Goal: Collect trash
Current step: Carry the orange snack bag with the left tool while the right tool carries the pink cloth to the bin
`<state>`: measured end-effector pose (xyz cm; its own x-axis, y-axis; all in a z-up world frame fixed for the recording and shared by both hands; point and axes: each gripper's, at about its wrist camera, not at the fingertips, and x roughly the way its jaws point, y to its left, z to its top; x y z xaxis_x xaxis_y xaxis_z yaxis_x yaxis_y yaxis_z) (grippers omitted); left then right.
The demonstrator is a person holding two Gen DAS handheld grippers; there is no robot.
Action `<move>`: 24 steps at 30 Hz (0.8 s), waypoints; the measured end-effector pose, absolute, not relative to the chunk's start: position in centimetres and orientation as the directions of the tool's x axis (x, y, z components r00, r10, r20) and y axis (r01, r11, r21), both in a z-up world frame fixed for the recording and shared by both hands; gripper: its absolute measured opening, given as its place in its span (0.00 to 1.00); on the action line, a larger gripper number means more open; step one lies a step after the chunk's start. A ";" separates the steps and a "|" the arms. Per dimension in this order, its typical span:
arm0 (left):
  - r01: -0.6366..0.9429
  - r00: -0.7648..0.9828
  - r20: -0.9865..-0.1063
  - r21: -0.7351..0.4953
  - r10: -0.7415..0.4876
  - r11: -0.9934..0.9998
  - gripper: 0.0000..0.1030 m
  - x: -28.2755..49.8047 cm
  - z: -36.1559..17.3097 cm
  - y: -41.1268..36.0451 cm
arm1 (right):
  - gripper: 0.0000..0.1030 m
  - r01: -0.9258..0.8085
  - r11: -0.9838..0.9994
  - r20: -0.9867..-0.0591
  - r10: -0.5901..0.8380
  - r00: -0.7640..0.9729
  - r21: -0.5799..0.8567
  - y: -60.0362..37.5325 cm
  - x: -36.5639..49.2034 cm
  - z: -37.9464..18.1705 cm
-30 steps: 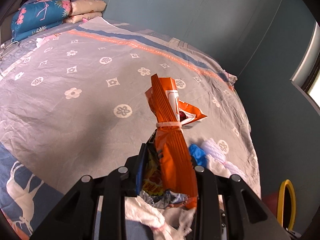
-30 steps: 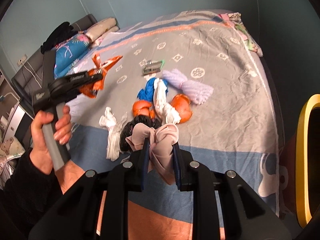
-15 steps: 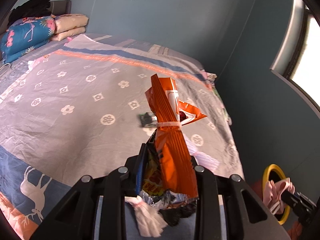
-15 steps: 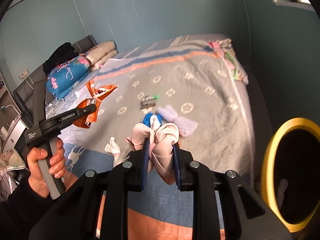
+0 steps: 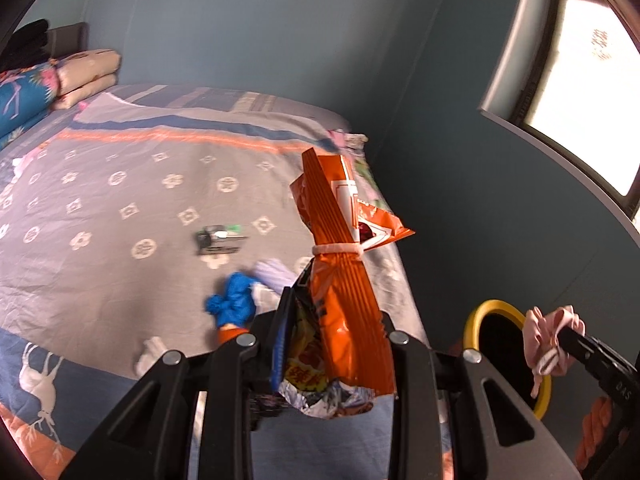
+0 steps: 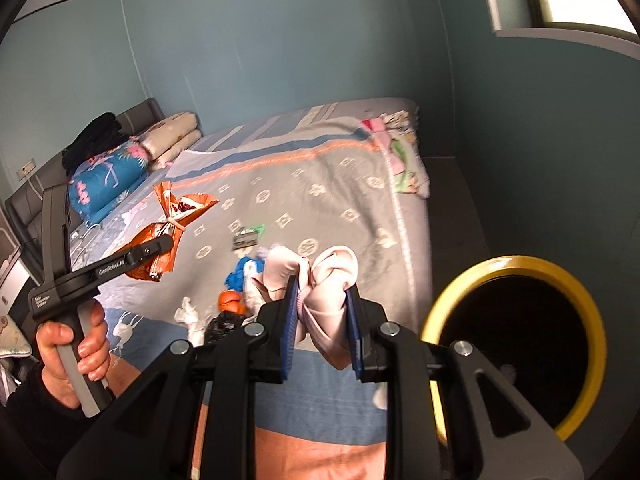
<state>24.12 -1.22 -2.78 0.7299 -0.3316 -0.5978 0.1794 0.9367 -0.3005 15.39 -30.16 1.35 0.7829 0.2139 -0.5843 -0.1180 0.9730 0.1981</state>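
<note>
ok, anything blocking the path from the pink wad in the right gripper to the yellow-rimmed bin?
Nothing visible. The right gripper holds the pink wad beside the bin, whose dark mouth is open and uncovered; only air lies between them.

Daylit bedroom, softly lit, with strong fisheye bend and some smear.

Light pours in from the window (image 5: 576,80) at the upper right, blown out to white, while the teal wall (image 6: 280,40) below it falls into dull shade. The bed (image 5: 120,200) is evenly lit with faint creases showing and no hard shadows. Both views curve hard at the rim, with black vignette in the corners. The small litter near the bed's foot edge and the yellow-rimmed bin (image 6: 516,264) look smeared; the bin's inside is plain black.
</note>
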 end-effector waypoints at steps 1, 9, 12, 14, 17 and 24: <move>0.191 0.726 -0.597 -0.301 -0.341 0.934 0.25 24.1 -2.7 -1.8 | 0.21 -0.108 0.975 -0.581 0.204 0.788 0.196 -30.9 15.2 1.5; 0.277 0.692 -0.593 -0.309 -0.412 0.910 0.25 23.8 -2.2 -7.4 | 0.21 -0.035 0.980 -0.571 0.143 0.809 0.196 -35.0 14.2 2.3; 0.307 0.676 -0.592 -0.313 -0.438 0.899 0.25 23.9 -2.1 -9.2 | 0.21 -0.011 0.980 -0.568 0.124 0.814 0.198 -36.6 13.9 2.3; 0.327 0.666 -0.593 -0.314 -0.453 0.891 0.25 24.0 -2.0 -10.5 | 0.21 0.011 0.980 -0.566 0.106 0.817 0.200 -37.7 13.7 2.2; 0.356 0.649 -0.592 -0.318 -0.477 0.879 0.25 24.1 -2.0 -12.4 | 0.21 0.035 0.978 -0.569 0.091 0.817 0.207 -39.0 13.8 2.1; 0.418 0.598 -0.597 -0.337 -0.534 0.844 0.25 24.0 -2.4 -16.9 | 0.21 0.095 0.971 -0.570 0.049 0.820 0.220 -42.2 13.5 1.7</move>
<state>23.96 -16.90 -2.39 0.5983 -0.5345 -0.5970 0.4179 0.8438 -0.3367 13.46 -42.25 1.71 0.8203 0.0490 -0.5698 0.0946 0.9710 0.2196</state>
